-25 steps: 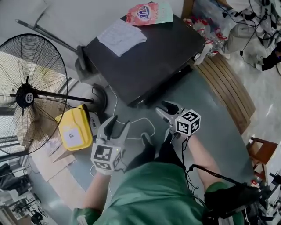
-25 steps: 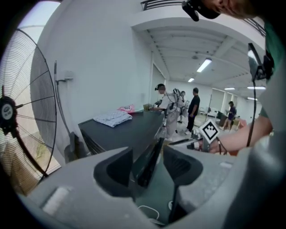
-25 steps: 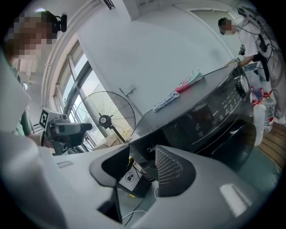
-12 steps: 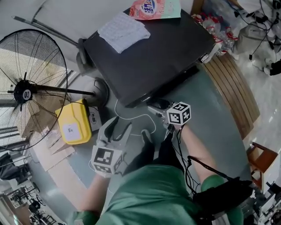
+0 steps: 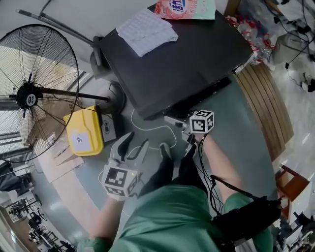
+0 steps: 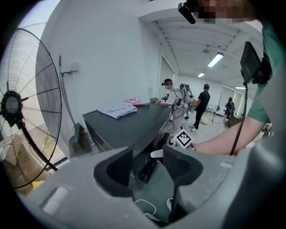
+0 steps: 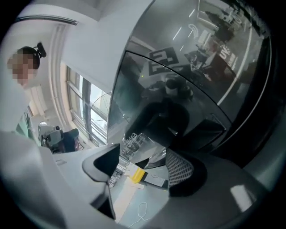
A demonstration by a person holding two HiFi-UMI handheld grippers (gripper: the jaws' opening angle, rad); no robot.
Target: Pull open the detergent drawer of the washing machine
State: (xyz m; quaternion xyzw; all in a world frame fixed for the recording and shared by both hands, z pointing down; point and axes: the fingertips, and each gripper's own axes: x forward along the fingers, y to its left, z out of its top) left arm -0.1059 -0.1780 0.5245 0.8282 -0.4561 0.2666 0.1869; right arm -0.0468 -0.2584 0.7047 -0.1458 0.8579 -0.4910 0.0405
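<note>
Washing machine (image 5: 197,64): dark, flat-topped, glossy at the front, on the grey floor at the upper middle of the head view. Detergent drawer somewhere on that front, under the overhang of the top; cannot be picked out in any view.

Big round fan (image 5: 29,93) on a stand, left of the machine. Wooden slats (image 5: 268,98) along the floor on the machine's other side. Pale folded cloth (image 5: 147,32) flat on the machine's top, a pink-and-green detergent bag (image 5: 184,7) beyond it at the far edge. Yellow box (image 5: 83,133) on the floor between fan and machine.

Right tool (image 5: 174,120) right up against the machine's front, just below the top's near corner, pointing about level at it, marker cube (image 5: 202,122) on its back. Jaws opening, wide apart, nothing pressed by the pads (image 7: 178,167); through the gap only the shiny dark front (image 7: 201,67) and a strip of floor.

Left tool (image 5: 133,145) lower left of the right one, well short of the machine, over bare floor, tilted downward toward it. Jaws wide, nothing between them.

Thin white cable (image 5: 147,129) looped on the floor between the two tools.
</note>
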